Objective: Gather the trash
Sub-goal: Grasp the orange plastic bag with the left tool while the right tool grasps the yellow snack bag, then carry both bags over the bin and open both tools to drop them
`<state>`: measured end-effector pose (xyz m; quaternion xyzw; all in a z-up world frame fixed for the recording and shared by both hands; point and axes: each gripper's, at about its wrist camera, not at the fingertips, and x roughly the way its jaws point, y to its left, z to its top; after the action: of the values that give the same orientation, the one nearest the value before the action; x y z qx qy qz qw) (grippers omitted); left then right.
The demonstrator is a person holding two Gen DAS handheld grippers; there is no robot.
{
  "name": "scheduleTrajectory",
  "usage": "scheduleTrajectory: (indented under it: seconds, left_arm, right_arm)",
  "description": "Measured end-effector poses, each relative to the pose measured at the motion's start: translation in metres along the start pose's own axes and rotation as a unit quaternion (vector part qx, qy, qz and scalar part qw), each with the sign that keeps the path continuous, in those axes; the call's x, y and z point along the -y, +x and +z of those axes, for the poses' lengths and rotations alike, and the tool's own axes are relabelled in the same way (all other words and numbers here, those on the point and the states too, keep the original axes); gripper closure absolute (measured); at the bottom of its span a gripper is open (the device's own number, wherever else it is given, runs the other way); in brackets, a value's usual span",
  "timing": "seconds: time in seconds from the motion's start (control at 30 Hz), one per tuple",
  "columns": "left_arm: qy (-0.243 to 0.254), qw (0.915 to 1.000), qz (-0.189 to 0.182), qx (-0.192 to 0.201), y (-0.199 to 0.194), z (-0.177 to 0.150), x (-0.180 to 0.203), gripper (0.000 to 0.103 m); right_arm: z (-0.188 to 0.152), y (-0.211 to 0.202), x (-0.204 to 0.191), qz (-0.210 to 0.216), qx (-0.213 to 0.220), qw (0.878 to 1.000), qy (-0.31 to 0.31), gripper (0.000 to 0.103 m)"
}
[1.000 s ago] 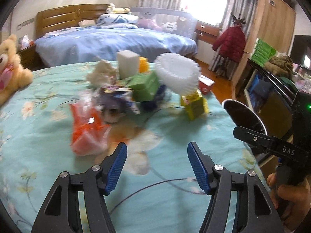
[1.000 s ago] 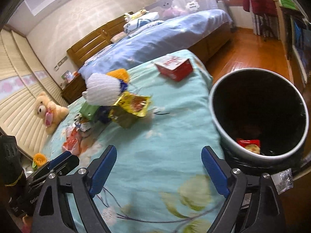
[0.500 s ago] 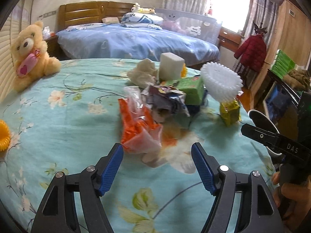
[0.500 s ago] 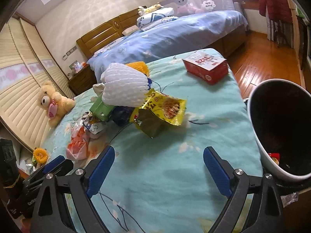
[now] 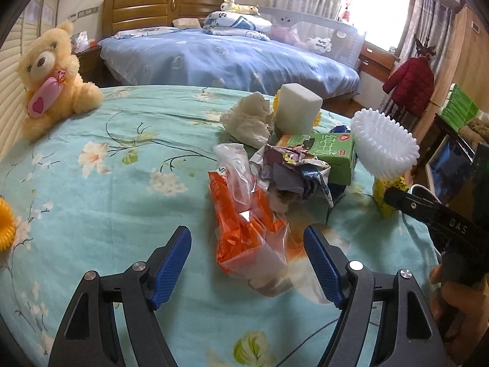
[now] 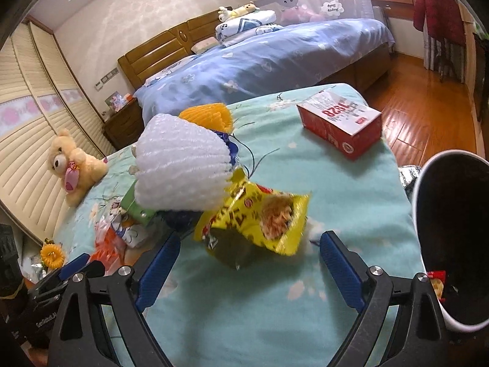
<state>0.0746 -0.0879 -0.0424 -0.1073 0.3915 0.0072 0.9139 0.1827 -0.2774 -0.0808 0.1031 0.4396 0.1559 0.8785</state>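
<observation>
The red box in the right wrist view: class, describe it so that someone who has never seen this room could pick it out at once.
Find the teal flowered bedspread in the foreground, then follow it to its far corner near the wooden floor. The red box lies there alone, apart from the heap of wrappers. It alone is a rigid red carton with a white, printed top.

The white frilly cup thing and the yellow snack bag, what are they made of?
The white frilly cup looks like soft foam netting: matte, with a ribbed mesh pattern. The yellow snack bag looks like thin printed plastic film, glossy and crinkled; its dark inner side may be foil-lined, but that is unclear.
</observation>
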Motion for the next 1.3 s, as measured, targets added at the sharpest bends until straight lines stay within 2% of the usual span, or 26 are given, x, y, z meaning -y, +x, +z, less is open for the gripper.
scheduleTrajectory:
  seconds: [0.1, 0.13, 0.17, 0.2, 0.27, 0.3, 0.33, 0.57, 0.97, 1.13, 1.3]
  left_arm:
    - [0.008, 1.0, 0.0, -0.005, 0.008, 0.003, -0.001, 0.032]
    - [0.011, 0.9999, -0.001, -0.005, 0.01, 0.003, -0.001, 0.04]
    - [0.014, 0.9998, -0.004, -0.009, 0.012, 0.003, -0.001, 0.053]
    - [0.017, 0.9997, -0.009, -0.014, 0.015, 0.003, -0.002, 0.058]
    - [0.018, 0.9997, -0.011, -0.011, 0.018, 0.004, -0.006, 0.061]
    - [0.019, 0.9997, -0.014, -0.009, 0.017, 0.004, -0.006, 0.063]
    - [0.02, 0.9996, -0.018, -0.008, 0.016, 0.004, -0.006, 0.065]
    - [0.023, 0.9992, -0.033, -0.002, 0.004, -0.009, -0.006, 0.067]
    - [0.068, 0.9934, -0.092, 0.008, -0.019, -0.022, 0.027, 0.068]
    - [0.077, 0.9908, -0.11, 0.009, -0.019, -0.02, 0.032, 0.068]
    - [0.093, 0.9881, -0.122, 0.011, -0.021, -0.022, 0.04, 0.068]
  right_arm:
    - [0.002, 0.002, -0.002, -0.005, 0.001, 1.0, -0.009, 0.011]
    - [0.001, 0.002, -0.004, -0.007, 0.004, 1.0, -0.012, 0.018]
    - [0.002, 0.001, -0.005, -0.009, 0.005, 1.0, -0.017, 0.025]
    - [0.001, 0.001, -0.006, -0.014, 0.004, 1.0, -0.02, 0.039]
    - [0.001, -0.001, -0.006, -0.011, 0.005, 1.0, -0.02, 0.06]
    - [0.001, -0.004, -0.006, -0.012, 0.008, 1.0, -0.02, 0.076]
    - [0.0, -0.006, -0.006, -0.014, 0.011, 1.0, -0.02, 0.079]
    - [-0.01, -0.025, -0.002, -0.002, 0.019, 1.0, -0.017, 0.092]
    - [-0.038, -0.063, 0.012, -0.002, 0.035, 0.999, 0.01, 0.096]
    - [-0.044, -0.079, 0.025, -0.011, 0.046, 0.999, 0.024, 0.103]
    - [-0.052, -0.086, 0.038, -0.018, 0.049, 0.998, 0.035, 0.103]
